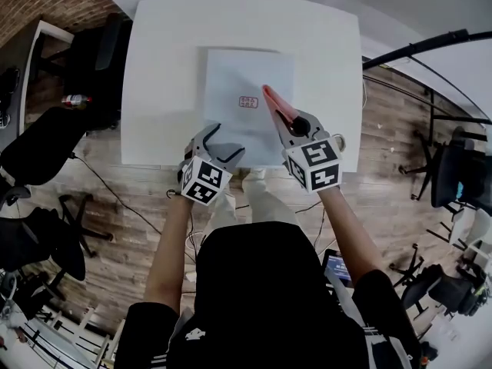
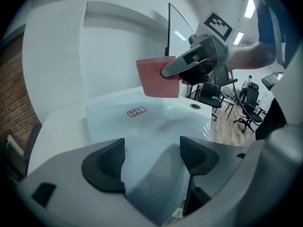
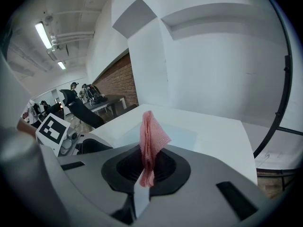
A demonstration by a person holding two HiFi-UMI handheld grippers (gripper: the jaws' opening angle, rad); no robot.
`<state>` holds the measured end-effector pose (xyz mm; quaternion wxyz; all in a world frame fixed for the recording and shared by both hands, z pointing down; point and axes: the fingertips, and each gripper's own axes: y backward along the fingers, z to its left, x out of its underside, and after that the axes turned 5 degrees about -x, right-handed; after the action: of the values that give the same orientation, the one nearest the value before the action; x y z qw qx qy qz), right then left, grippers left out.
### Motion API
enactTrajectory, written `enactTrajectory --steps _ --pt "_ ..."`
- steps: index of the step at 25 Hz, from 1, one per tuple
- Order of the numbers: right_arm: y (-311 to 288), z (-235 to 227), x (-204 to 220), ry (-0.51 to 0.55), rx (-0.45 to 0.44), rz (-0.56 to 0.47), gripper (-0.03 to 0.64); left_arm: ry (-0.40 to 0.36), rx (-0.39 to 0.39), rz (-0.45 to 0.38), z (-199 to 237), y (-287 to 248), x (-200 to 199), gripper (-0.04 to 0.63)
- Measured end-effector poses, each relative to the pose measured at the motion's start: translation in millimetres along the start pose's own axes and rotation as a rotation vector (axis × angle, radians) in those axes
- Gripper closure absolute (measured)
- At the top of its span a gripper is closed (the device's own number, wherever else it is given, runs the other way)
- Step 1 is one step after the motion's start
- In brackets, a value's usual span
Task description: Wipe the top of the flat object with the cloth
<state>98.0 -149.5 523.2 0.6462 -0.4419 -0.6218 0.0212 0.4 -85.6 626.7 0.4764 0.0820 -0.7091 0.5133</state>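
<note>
Now, flat object (image 1: 246, 75): laid flat on the white table (image 1: 165, 68), with a small red label (image 1: 247, 101) on its top.
Cloth (image 1: 275, 103): pink and folded, raised above the flat object, close to the label.
Right gripper (image 3: 147, 167): jaws are clamped on the cloth's lower end.
Left gripper (image 2: 152, 157): jaws are spread at the flat object's near edge, with nothing pinched.
</note>
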Motion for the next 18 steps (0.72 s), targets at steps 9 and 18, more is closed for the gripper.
enactTrajectory --steps 9,18 --pt "-51.2 8.4 -0.4 0.132 -0.068 0.095 0.572 0.005 0.003 0.01 -3.4 -2.3 -0.1 0.238" --pt "-104.3 52.3 2.3 0.222 -0.213 0.186 0.572 0.008 0.008 0.014 -2.8 -1.1 -0.4 0.238"
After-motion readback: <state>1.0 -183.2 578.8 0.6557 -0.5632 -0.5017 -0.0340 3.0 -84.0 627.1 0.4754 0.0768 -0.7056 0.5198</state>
